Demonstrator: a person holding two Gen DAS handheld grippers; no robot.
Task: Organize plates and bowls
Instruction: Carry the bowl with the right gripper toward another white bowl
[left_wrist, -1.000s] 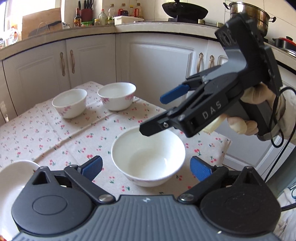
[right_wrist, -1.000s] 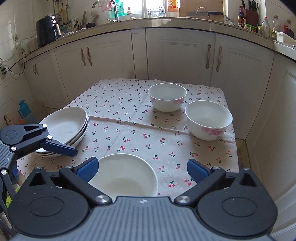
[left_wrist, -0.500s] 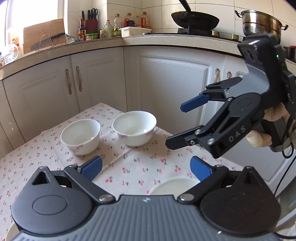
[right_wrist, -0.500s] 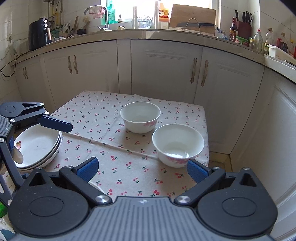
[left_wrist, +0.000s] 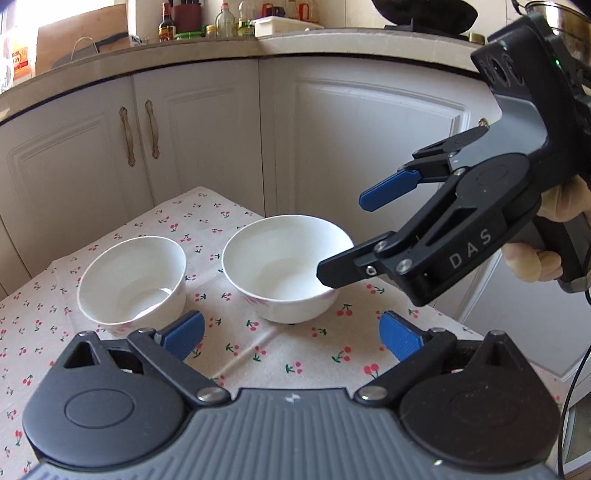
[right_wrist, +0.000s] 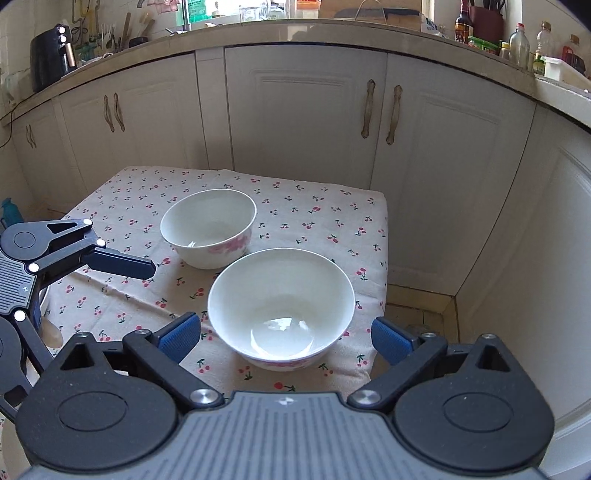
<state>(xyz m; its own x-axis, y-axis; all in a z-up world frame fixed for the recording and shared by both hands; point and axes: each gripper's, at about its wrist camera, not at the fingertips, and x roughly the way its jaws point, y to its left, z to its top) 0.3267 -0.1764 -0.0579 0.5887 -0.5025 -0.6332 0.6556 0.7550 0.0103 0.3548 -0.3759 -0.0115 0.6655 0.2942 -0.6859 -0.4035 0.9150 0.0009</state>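
Note:
Two white bowls with pink flower prints stand side by side on the cherry-print tablecloth. In the right wrist view the nearer bowl sits between my open right gripper's blue pads, close in front; the farther bowl stands behind it to the left. In the left wrist view the same bowls appear as the right bowl and the left bowl. My left gripper is open and empty, just short of them. The right gripper hovers open over the right bowl's rim.
White kitchen cabinets surround the small table on the far and right sides. The table's right edge drops to the floor close beside the nearer bowl. The counter above holds bottles, a knife block and a kettle.
Both grippers moved away from the near third bowl and the plate stack toward the two far bowls, which now look larger and closer. Both grippers stayed open.

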